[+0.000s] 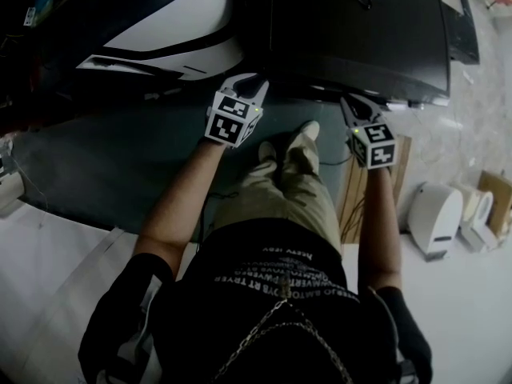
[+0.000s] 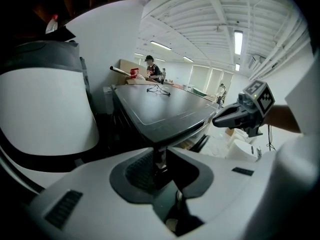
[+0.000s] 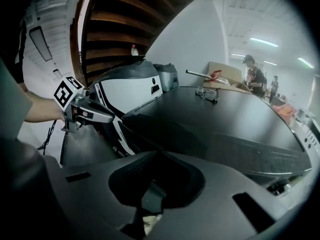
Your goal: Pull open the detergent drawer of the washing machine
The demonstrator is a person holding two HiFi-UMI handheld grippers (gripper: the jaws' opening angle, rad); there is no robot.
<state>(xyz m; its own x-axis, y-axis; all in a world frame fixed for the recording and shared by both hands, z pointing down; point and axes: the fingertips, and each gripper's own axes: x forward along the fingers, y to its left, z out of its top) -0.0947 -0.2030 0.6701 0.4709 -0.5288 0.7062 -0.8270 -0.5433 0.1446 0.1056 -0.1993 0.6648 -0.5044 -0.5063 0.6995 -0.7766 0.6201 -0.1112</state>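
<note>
Black and flat-topped, the washing machine (image 1: 360,30) fills the far right of the head view, and we hold both grippers just short of its near front edge. The left gripper (image 1: 250,85) sits near the machine's left corner, and the right gripper (image 1: 350,104) is further right along the same edge.

From above we cannot read the fingers; each gripper's own view shows them. In the left gripper view the fingers stand slightly apart, with a narrow gap that frames the machine's corner and holds nothing. In the right gripper view the fingers are closed together on nothing.

We cannot pick out the detergent drawer itself in any view; only the dark front edge facing us shows.

The gripper views show more plainly a pair of glasses (image 3: 207,94) lying on the machine's top, with a cardboard box (image 3: 220,70) and a person (image 3: 252,74) far behind it. Left of the machine stands a white rounded housing (image 1: 160,22), close beside the left gripper. On the floor to the right, the head view alone shows a wooden board (image 1: 402,158) and a white dispenser (image 1: 436,214).
</note>
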